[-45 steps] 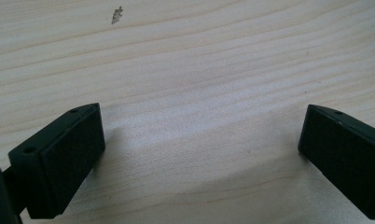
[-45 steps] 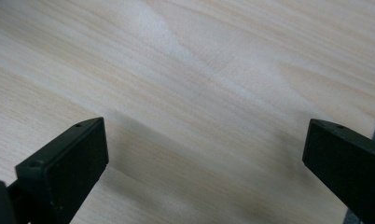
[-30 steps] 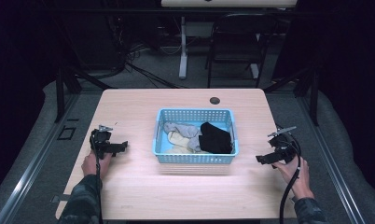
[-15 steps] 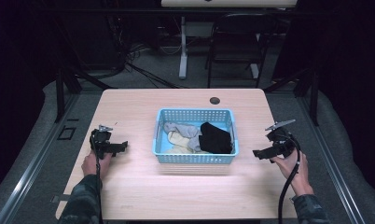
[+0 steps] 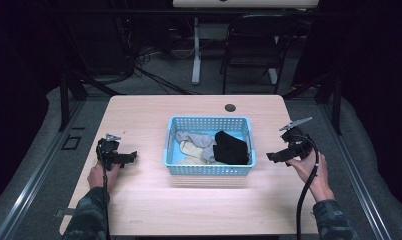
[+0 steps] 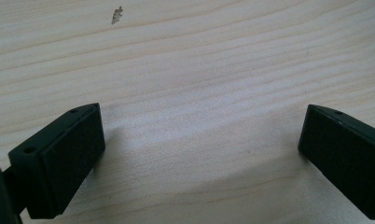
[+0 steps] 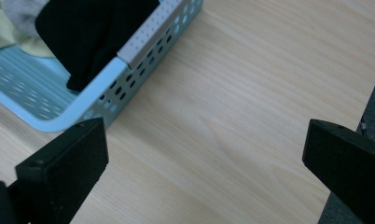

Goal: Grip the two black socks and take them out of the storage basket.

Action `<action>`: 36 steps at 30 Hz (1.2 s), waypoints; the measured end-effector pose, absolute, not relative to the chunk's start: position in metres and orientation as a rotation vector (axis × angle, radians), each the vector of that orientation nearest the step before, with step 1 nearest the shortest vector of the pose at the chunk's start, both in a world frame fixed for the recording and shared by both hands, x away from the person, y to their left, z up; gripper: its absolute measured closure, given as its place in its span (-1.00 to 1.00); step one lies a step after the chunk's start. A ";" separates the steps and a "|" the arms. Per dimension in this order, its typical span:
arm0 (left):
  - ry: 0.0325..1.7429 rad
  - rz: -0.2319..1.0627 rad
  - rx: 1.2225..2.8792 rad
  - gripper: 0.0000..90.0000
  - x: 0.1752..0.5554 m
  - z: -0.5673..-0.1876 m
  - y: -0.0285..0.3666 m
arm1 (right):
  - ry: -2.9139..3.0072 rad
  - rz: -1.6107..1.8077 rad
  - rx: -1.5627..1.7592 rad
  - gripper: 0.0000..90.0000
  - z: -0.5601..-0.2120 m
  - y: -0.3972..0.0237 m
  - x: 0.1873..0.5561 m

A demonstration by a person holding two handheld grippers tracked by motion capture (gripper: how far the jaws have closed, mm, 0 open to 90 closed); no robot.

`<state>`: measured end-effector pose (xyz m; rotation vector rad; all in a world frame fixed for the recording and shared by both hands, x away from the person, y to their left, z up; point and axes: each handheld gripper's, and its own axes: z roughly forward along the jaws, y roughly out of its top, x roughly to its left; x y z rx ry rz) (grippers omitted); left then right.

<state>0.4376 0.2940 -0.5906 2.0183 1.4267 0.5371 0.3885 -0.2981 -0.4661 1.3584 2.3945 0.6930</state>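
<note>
1. Table [image 5: 154, 210] of pale wood takes up the middle of the high view, with a small dark round hole [image 5: 230, 107] near its far edge.
2. Blue basket [image 5: 207, 169], a perforated plastic one, sits at the centre of the table; in the right gripper view its rounded corner [image 7: 90, 100] lies just beyond the jaws, to their left.
3. Inside the basket a black cloth [image 5: 231, 148] is bunched at the right end, draped against the wall; the right gripper view shows it hanging over the rim [image 7: 90, 35].
4. Beside the black cloth lie a grey cloth [image 5: 191, 138] and a pale yellowish cloth [image 5: 191, 150], toward the left end.
5. Right gripper [image 5: 271, 158] is raised off the table just right of the basket, jaws pointing toward it; they stand wide apart with nothing between them.
6. Left gripper [image 5: 130, 157] rests low on the table, well left of the basket; its jaws too are spread wide over bare wood, holding nothing.
</note>
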 end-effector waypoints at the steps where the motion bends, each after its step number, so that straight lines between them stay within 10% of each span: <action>1: 1.425 0.538 2.019 -0.99 0.438 -0.591 0.294 | 2.392 0.703 1.353 -1.00 -0.463 -0.296 0.389; 21: 1.426 0.538 2.019 -0.99 0.438 -0.591 0.294 | 2.471 0.711 1.180 -1.00 -0.416 -0.236 0.418; 36: 1.426 0.538 2.019 -0.99 0.438 -0.591 0.294 | 2.629 0.604 1.170 -0.75 -0.446 -0.175 0.460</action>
